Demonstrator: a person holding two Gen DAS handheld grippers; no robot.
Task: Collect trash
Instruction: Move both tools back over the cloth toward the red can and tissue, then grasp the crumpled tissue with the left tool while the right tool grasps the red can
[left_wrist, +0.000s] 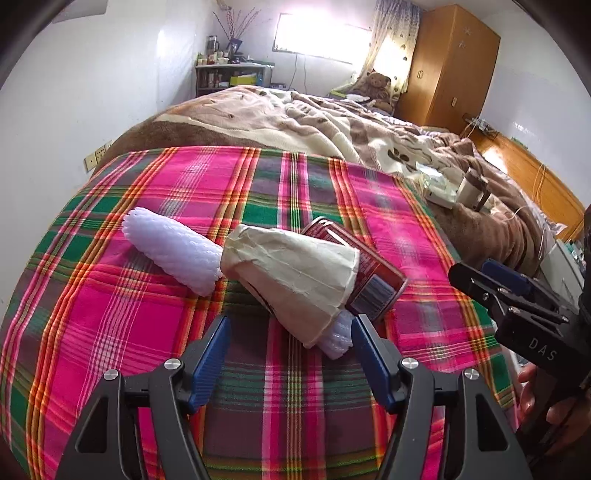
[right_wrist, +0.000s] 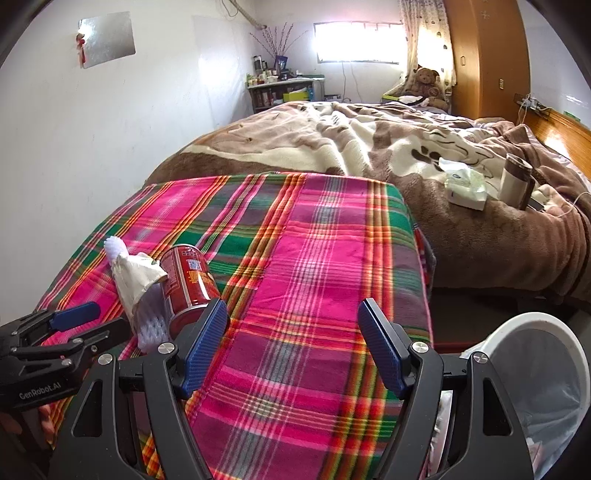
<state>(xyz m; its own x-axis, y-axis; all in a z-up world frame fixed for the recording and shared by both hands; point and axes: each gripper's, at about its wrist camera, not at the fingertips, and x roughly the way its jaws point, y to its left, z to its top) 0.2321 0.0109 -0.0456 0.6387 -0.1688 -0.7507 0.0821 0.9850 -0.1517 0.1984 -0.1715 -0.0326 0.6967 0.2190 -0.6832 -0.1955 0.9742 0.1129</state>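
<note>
A crumpled cream paper bag (left_wrist: 295, 273) lies on the pink plaid cloth (left_wrist: 147, 332), draped over a white foam net sleeve (left_wrist: 170, 251). A red drink can (left_wrist: 369, 273) lies on its side against the bag. My left gripper (left_wrist: 290, 347) hangs open just short of the bag, nothing between its blue pads. In the right wrist view the red can (right_wrist: 188, 284), paper bag (right_wrist: 136, 277) and foam sleeve (right_wrist: 151, 325) lie left of my right gripper (right_wrist: 293, 328), which is open over bare cloth. Its left fingertip (right_wrist: 214, 317) is close to the can's base.
A white bin (right_wrist: 532, 373) with a clear liner stands at the lower right beside the cloth-covered surface. Behind it is a bed with a brown blanket (right_wrist: 369, 147) bearing a tissue pack (right_wrist: 465, 188) and a tumbler (right_wrist: 515, 181). A wooden wardrobe (left_wrist: 450, 66) stands at the far wall.
</note>
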